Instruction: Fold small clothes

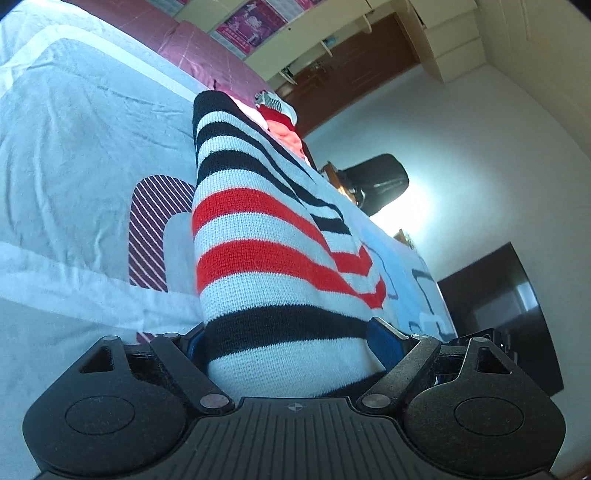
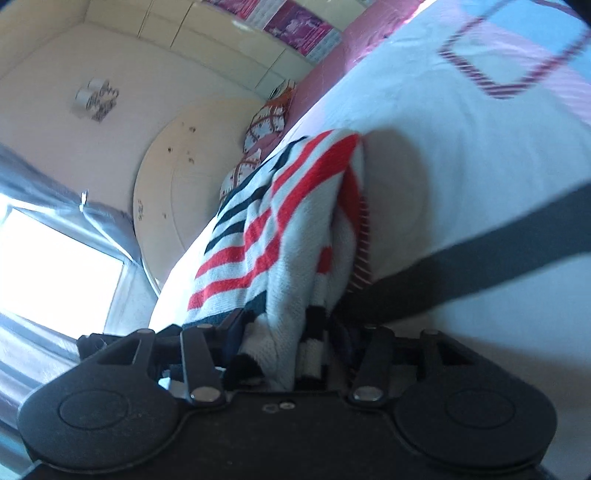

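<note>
White bedspread (image 1: 74, 147); far wall posters (image 1: 251, 26) unreadable. Left gripper (image 1: 291, 343) and right gripper (image 2: 291, 343) each pinch the striped knit garment (image 1: 258, 240), draped over the bed between them.

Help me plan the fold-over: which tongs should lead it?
Left, probably. The left tongs grip the striped knit garment flat and taut across its hem; the right tongs hold a bunched, twisted clump, likelier to slip.

striped knit top (image 1: 258, 258), bunched, on bed
</note>
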A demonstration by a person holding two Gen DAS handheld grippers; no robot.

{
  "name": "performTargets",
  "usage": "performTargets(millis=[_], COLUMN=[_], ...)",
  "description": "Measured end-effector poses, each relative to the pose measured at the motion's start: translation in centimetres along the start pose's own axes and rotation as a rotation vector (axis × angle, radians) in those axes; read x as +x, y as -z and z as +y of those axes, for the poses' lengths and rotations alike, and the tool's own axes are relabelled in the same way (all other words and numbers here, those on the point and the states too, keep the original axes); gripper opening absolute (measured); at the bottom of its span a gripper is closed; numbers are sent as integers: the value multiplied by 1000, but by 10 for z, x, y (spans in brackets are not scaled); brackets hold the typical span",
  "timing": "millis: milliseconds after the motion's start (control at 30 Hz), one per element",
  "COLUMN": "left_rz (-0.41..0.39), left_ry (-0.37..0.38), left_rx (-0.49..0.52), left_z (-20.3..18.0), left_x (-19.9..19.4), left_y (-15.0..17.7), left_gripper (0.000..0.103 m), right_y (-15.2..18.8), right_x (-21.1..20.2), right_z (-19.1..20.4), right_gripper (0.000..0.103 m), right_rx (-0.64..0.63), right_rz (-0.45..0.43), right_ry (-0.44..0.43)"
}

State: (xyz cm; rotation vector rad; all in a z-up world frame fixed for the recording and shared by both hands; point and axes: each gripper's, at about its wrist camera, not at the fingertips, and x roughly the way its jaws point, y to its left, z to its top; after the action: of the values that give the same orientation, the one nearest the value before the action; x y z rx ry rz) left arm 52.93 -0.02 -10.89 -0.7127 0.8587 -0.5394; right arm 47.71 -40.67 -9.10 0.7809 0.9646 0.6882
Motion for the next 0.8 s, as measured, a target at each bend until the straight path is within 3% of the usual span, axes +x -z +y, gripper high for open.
performTargets(millis=[100,233,267,300,400,800], left_rz=[-6,-8,-5,-7,-19,-72], left_ry=[6,-69,-110,-126,-114,-29], left_rx=[8,86,122,139,151,303], left_z=[0,-17,-23,-25,-29,-84], left_x=[8,21,23,23,17,-24], left_y=[-1,-3,-3,-3,-6,-28], left_gripper=[85,82,68,60,48,47], right_y=[1,-1,0,1,7,14], right_x=[-1,30,33,32,25,-22], right_z=[-11,11,16,16,16,75], right_gripper=[48,49,45,40,37,36], right_rx=[46,-48,-69,-77,-82,-167], right_rz=[-22,9,2,-9,-43,-184], right_ry=[-31,15,28,34,29,56])
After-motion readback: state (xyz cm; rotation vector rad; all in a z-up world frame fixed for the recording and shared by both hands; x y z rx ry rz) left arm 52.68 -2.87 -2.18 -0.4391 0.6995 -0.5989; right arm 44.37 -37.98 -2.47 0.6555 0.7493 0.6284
